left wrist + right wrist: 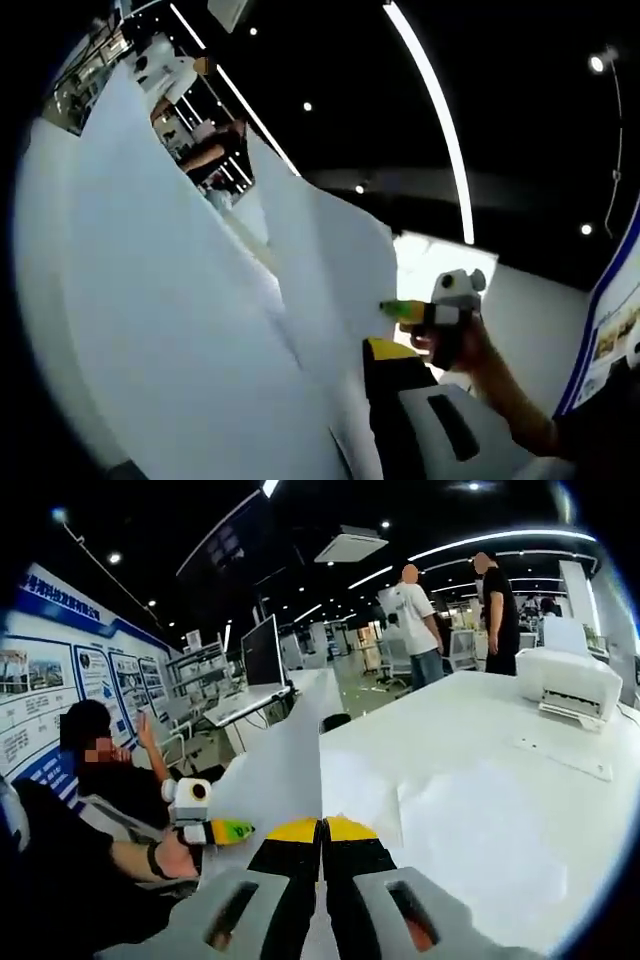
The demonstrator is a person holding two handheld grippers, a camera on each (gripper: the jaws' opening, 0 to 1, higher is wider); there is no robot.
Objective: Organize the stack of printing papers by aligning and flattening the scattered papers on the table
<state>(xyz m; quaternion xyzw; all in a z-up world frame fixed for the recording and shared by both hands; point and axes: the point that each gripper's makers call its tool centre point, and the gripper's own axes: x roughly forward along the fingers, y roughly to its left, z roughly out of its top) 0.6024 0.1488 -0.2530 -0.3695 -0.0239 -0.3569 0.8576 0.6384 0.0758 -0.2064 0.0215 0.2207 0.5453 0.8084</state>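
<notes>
Papers held up between two tools

Left gripper view: white papers (200, 300) fill the left and centre of the frame; the left tool (392, 372) at bottom centre pinches them, the right tool (415, 311) at mid-right. Right gripper view: right tool (322, 832) pressed together on the papers' (290, 760) edge, bottom centre; white worktop (480, 780) right; printer (565, 680) upper right.

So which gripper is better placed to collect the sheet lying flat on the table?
Probably right. The loose sheet lies on the table just beside the right gripper, on its side of the upright papers it clamps; the left gripper sits beyond those papers.
</notes>
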